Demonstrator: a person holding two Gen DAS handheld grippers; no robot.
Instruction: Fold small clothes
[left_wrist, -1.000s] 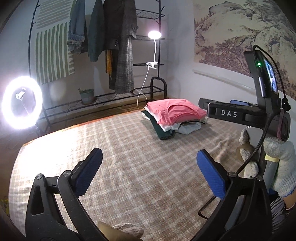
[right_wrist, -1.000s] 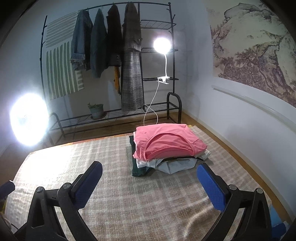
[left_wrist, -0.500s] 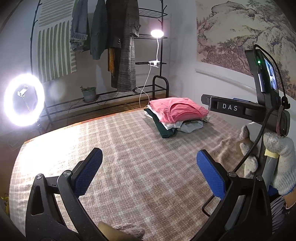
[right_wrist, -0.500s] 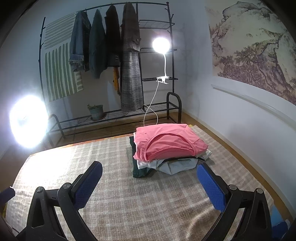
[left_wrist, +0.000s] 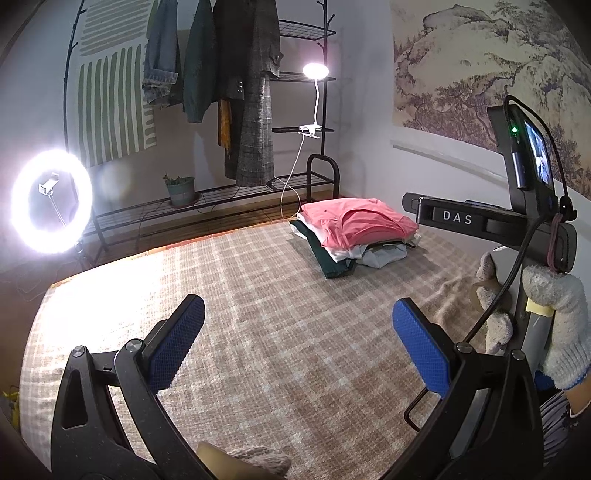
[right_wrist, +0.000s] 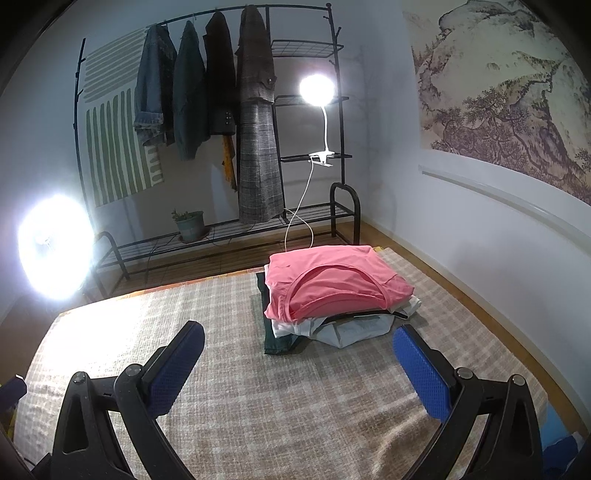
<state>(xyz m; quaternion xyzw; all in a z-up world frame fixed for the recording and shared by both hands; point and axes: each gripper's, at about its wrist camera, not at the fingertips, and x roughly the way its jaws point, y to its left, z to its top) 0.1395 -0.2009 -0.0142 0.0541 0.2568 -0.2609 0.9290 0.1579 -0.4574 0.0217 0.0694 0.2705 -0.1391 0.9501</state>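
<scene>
Both the left gripper (left_wrist: 298, 328) and right gripper (right_wrist: 298, 347) gape wide and empty over the blanket (right_wrist: 295, 406), so the folded pile (right_wrist: 332, 288) at its far edge looks finished, and another garment must be fetched.

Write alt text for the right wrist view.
A stack of folded clothes, pink top uppermost, lies on a plaid blanket ahead of the open, empty right gripper. Behind stand a coat rack, a clip lamp and a ring light.
</scene>
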